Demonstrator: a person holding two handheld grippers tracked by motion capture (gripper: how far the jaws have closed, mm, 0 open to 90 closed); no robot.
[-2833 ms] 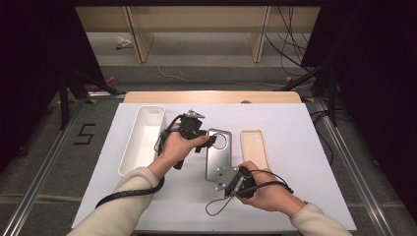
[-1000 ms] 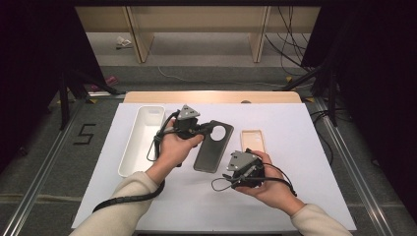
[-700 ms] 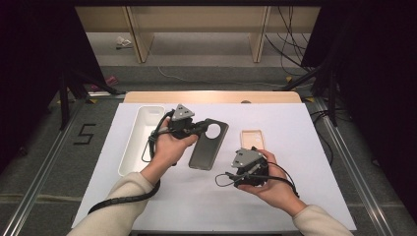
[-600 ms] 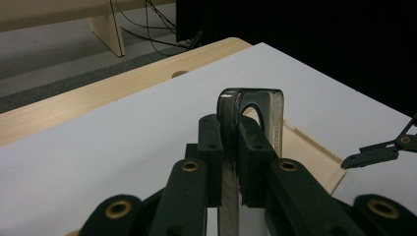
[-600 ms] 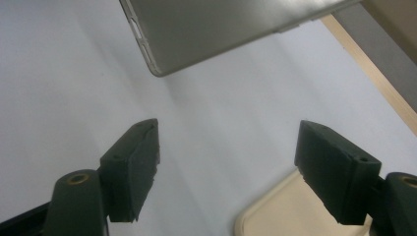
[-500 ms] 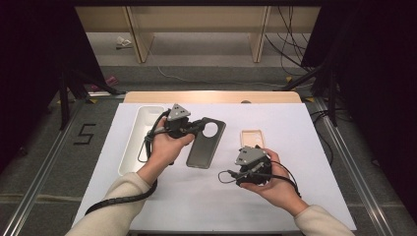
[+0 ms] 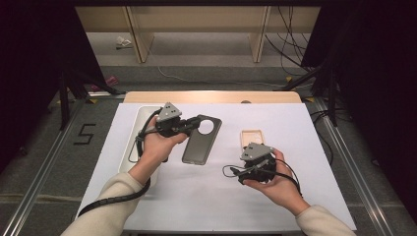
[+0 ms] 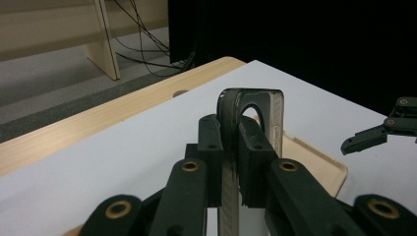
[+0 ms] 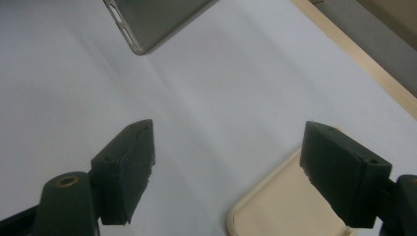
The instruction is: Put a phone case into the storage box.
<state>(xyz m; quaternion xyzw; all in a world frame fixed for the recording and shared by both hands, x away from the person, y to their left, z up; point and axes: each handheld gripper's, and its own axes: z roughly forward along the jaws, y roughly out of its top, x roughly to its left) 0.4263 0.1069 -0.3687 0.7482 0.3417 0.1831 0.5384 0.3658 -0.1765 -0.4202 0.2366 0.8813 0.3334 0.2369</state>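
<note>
The left gripper [image 7: 193,124] has its jaws closed on the edge of a dark phone case [image 7: 201,140], near its camera hole. The case's long axis runs away from the person, camera hole at the far end, probably lifted off the white table [image 7: 295,123]. The right gripper [image 9: 226,172] has just been opening, with nothing between its jaws, over a beige tray [image 7: 252,137]. A white tray [image 7: 137,118] lies at the left.

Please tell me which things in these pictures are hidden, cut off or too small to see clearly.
- White tray, high view: the left hand and left gripper cover much of it, so its contents cannot be told.
- Dark phone case, right gripper view: the top edge cuts it off.
- Beige tray, right gripper view: cut off by the bottom edge and the right jaw.
- Small items on the far floor, high view: too small to identify.
</note>
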